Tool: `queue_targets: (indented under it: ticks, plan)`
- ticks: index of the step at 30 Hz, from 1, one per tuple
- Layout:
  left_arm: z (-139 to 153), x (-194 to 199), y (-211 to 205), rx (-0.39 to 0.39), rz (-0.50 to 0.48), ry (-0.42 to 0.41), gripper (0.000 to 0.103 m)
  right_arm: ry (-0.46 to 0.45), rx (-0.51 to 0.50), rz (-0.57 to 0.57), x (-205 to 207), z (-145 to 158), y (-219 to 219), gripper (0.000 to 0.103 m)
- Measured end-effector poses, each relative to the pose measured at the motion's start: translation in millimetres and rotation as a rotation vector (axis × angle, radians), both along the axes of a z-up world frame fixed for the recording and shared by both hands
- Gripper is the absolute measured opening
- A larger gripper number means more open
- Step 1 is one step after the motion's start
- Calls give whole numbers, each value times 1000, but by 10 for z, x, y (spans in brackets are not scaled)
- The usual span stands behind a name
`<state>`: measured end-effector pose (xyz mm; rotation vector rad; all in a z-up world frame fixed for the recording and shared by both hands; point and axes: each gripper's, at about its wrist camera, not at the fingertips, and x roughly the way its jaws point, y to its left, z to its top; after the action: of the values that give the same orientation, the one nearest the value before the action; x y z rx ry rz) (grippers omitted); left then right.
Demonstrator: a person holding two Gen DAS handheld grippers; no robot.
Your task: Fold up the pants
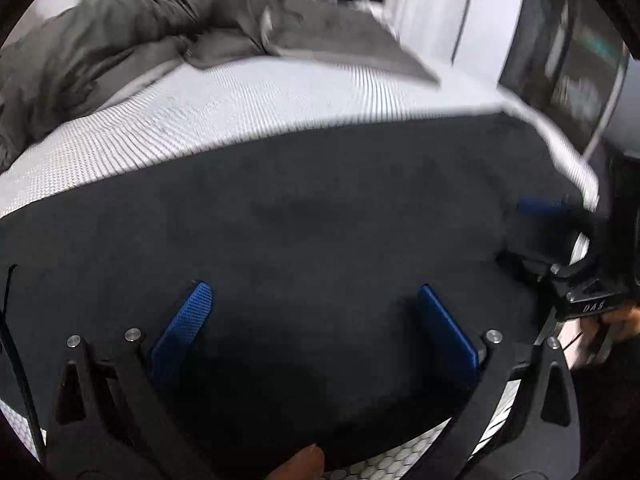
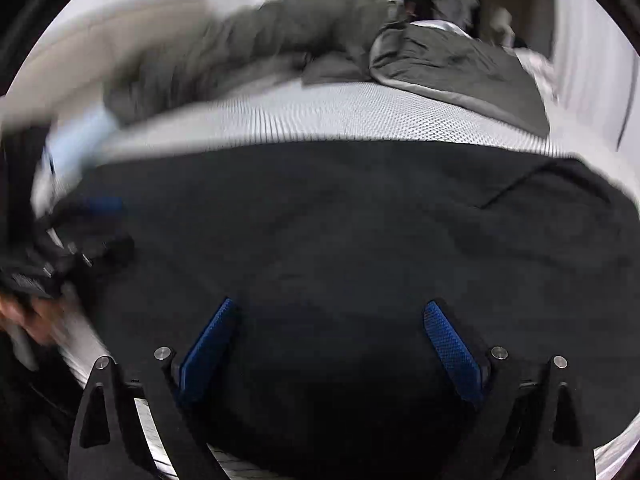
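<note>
Black pants [image 1: 312, 216] lay spread flat across the near edge of a bed, on a white mattress [image 1: 248, 108] patterned with small hexagons. The left gripper [image 1: 312, 320] hung over the dark cloth with its blue-padded fingers [image 1: 180, 328] set wide apart and nothing between them. The right gripper [image 2: 332, 344] sat over the same garment, its fingers [image 2: 452, 348] likewise spread wide and holding nothing; whether either tool touched the fabric could not be told.

From the left wrist view the right gripper appeared at the pants' right edge, blurred; from the right wrist view the left gripper [image 2: 68, 248] showed at the pants' left edge, also blurred. A seam or fold line [image 2: 516, 184] ran across the cloth toward the far right part of the garment.

A rumpled grey blanket [image 2: 448, 60] lay heaped along the far edge of the bed, well apart from the pants, with bare mattress between them.
</note>
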<state>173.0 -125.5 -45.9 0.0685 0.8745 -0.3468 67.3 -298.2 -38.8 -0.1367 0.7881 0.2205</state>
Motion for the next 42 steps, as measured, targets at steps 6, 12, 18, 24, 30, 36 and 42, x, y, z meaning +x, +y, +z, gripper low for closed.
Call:
queue_targets:
  ticks: [6, 12, 18, 24, 30, 36, 42]
  plan:
    - [-110, -44, 246, 67, 94, 1, 103, -72, -241, -325, -240, -20, -811, 98]
    - [-213, -53, 710, 52, 224, 26, 102, -89, -132, -596, -294, 51, -1482, 100]
    - [21, 21, 490, 24, 134, -46, 102, -309, -131, -409, -385, 477, -721, 101]
    - [-97, 237, -148, 29, -54, 69, 102, -110, -59, -48, 238, 214, 238, 101]
    - [-203, 295, 4, 67, 8, 106, 103, -31, -112, -166, 538, 51, -28, 101]
    - [-219, 283, 561, 91, 167, 85, 103, -88, -165, -577, 292, 83, -1047, 101]
    - [-20, 43, 673, 23, 164, 22, 102, -221, -25, -446, 16, 333, -659, 101]
